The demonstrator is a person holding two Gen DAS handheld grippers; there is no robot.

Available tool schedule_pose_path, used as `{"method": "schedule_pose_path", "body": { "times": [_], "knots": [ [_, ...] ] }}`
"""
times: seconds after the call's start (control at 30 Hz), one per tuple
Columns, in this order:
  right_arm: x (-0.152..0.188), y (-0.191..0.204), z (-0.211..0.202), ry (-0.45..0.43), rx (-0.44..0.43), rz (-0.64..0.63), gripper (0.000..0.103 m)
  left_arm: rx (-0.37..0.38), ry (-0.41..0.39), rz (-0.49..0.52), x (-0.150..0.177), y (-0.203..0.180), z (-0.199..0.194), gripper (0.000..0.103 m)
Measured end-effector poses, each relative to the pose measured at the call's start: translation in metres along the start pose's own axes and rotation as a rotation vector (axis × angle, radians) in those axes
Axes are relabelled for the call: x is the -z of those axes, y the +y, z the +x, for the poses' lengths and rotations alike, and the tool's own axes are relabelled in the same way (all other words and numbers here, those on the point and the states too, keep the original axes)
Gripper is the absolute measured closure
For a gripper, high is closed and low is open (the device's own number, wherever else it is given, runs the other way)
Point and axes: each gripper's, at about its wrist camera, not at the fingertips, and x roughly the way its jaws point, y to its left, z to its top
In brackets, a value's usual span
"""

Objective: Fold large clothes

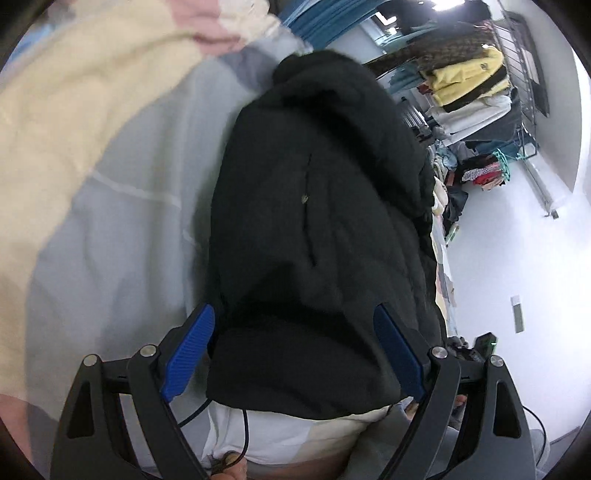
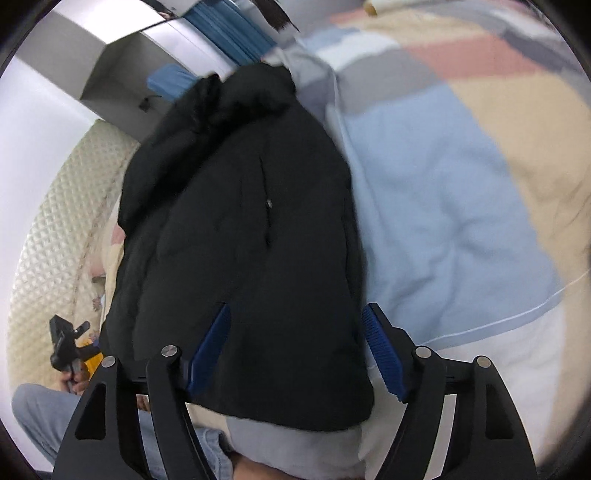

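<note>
A black padded jacket (image 1: 314,206) lies folded into a long narrow bundle on a patchwork bedspread (image 1: 110,192). My left gripper (image 1: 293,319) is open, its blue pads (image 1: 190,354) standing either side of the jacket's near end. In the right wrist view the same jacket (image 2: 240,229) runs away from me. My right gripper (image 2: 295,321) is open too; its left pad (image 2: 210,347) presses into the jacket's near end and its right pad (image 2: 382,354) stands at the jacket's right edge over the bedspread (image 2: 436,206).
A rack with piled clothes (image 1: 469,85) stands by the white wall at right. A quilted cream mattress edge (image 2: 55,229) and a person's jeans-clad leg (image 2: 48,417) show at left, with a small black tripod (image 2: 62,347). Blue curtains (image 2: 236,33) hang at the far end.
</note>
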Motion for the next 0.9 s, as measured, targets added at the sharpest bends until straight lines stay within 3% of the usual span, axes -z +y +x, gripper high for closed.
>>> {"method": "schedule_pose_path", "body": {
  "times": [0.17,0.37,0.43,0.53,0.7,0.77,0.83,0.9],
  "knots": [
    [0.003,0.000,0.023,0.050,-0.061,0.018,0.026,-0.043,0.063,0.008,0.009,0.003,0.019,0.016],
    [0.000,0.022,0.011,0.023,-0.188,-0.016,0.026,0.043,0.047,0.033,0.015,-0.017,0.007,0.016],
    [0.001,0.030,0.009,0.021,-0.217,-0.062,0.026,0.029,0.048,0.040,0.015,-0.017,0.010,0.016],
    [0.001,0.027,0.017,0.053,-0.175,-0.080,0.026,-0.012,0.086,0.003,0.015,-0.001,0.026,0.016],
    [0.003,0.015,0.042,0.125,-0.142,-0.060,0.026,-0.014,0.076,-0.016,0.020,-0.003,0.036,0.016],
    [0.004,0.021,0.042,0.125,-0.160,-0.078,0.031,0.006,0.061,-0.022,0.022,-0.007,0.034,0.022],
    [0.001,0.033,0.040,0.112,-0.155,-0.120,0.061,0.045,0.051,-0.027,0.021,-0.011,0.031,0.033],
    [-0.002,0.041,0.035,0.099,-0.136,-0.155,0.077,0.073,0.049,-0.022,0.020,-0.018,0.029,0.045]
  ]
}}
